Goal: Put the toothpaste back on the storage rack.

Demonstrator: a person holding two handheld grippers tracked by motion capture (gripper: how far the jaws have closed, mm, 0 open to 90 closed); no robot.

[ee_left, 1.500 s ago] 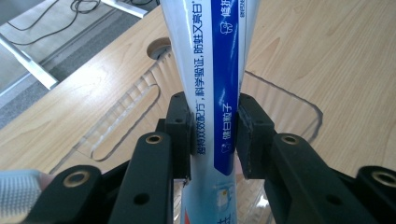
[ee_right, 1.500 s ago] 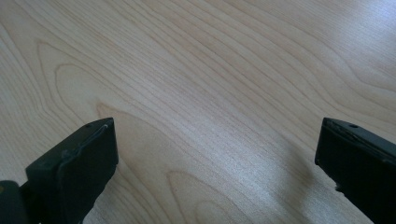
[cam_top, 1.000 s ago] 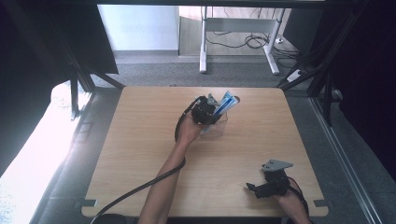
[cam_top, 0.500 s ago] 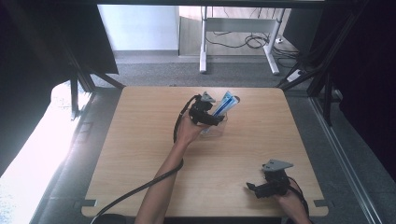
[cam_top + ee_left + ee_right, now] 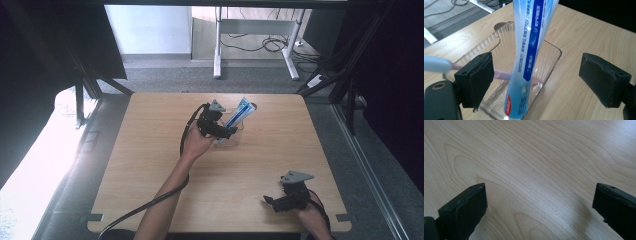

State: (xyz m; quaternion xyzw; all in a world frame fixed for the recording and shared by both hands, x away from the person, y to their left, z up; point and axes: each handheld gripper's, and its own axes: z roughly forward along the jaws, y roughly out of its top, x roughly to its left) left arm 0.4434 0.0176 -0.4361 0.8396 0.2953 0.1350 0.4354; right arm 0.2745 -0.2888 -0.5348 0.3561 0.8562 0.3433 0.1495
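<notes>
In the clear tray (image 5: 550,53) at the far middle of the table (image 5: 150,175), the toothpaste tube (image 5: 529,57) leans upright. The left gripper (image 5: 536,80) has just been opening; its jaws stand apart from the tube. Draw it back straight, without brushing the tube. The right gripper (image 5: 539,212) is open over bare wood.

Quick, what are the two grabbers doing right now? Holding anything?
Left gripper: open, jaws just opened, toothpaste tube standing loose between them in the clear tray.
Right gripper: open, holding nothing.
</notes>
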